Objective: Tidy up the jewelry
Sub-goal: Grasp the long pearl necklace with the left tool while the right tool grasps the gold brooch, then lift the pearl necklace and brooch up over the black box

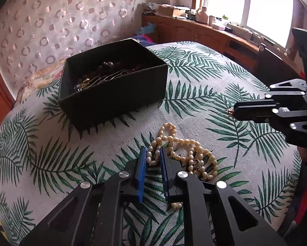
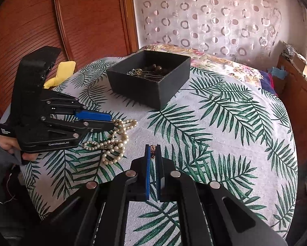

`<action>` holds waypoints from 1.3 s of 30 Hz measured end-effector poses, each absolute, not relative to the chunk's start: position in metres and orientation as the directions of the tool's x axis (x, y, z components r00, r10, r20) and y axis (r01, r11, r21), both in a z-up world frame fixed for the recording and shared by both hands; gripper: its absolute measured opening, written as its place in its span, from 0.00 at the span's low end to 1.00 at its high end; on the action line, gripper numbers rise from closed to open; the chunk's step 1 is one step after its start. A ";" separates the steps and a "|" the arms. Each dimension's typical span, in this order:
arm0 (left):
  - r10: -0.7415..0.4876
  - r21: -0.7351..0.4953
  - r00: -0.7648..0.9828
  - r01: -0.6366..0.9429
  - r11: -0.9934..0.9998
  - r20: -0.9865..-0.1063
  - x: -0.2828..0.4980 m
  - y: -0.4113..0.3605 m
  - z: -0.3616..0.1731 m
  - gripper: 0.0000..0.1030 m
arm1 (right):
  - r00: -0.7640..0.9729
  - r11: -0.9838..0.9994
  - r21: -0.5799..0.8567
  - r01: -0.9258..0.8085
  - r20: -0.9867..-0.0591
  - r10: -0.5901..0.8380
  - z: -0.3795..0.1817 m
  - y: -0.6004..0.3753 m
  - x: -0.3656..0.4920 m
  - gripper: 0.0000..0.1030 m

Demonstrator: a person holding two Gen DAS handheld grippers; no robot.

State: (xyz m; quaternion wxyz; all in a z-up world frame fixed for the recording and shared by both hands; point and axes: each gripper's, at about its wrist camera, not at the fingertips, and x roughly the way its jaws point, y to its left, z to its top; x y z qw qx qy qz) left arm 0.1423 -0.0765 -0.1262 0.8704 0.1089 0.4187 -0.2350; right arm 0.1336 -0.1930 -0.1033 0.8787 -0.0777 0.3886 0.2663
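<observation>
A cream pearl necklace (image 1: 194, 149) lies in a loose heap on the palm-leaf cloth (image 1: 204, 94). My left gripper (image 1: 152, 153) is down on its left end, blue pads shut on a loop of pearls. The right wrist view shows the same grip: my left gripper (image 2: 112, 122) pinches the pearl necklace (image 2: 112, 145) at its far end. My right gripper (image 2: 153, 148) hovers above the cloth, shut on a small gold piece (image 2: 153, 149). From the left wrist view, my right gripper (image 1: 233, 110) comes in from the right. An open black box (image 1: 112, 100) holding tangled jewelry stands behind the pearls.
The black box (image 2: 137, 90) sits near the far edge of the cloth (image 2: 225, 135). A floral pillow (image 2: 214, 61) lies behind it. A wooden sideboard (image 1: 204, 30) with clutter runs under the window. A wooden wardrobe (image 2: 81, 20) and a yellow object (image 2: 61, 71) are at left.
</observation>
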 end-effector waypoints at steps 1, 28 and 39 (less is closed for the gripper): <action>-0.321 -0.007 0.537 0.505 0.863 -0.781 0.142 -0.077 -0.126 0.10 | 0.556 0.846 0.070 -0.529 -0.724 0.408 -0.103 -0.193 0.133 0.05; -0.422 -0.023 0.704 0.500 0.866 -0.572 0.116 -0.060 0.006 0.04 | 0.622 0.835 0.026 -0.550 -0.655 0.430 -0.051 -0.183 0.126 0.05; -0.414 0.019 0.793 0.471 0.882 -0.448 0.139 -0.063 0.097 0.04 | 0.665 0.821 -0.015 -0.570 -0.596 0.451 0.005 -0.167 0.142 0.05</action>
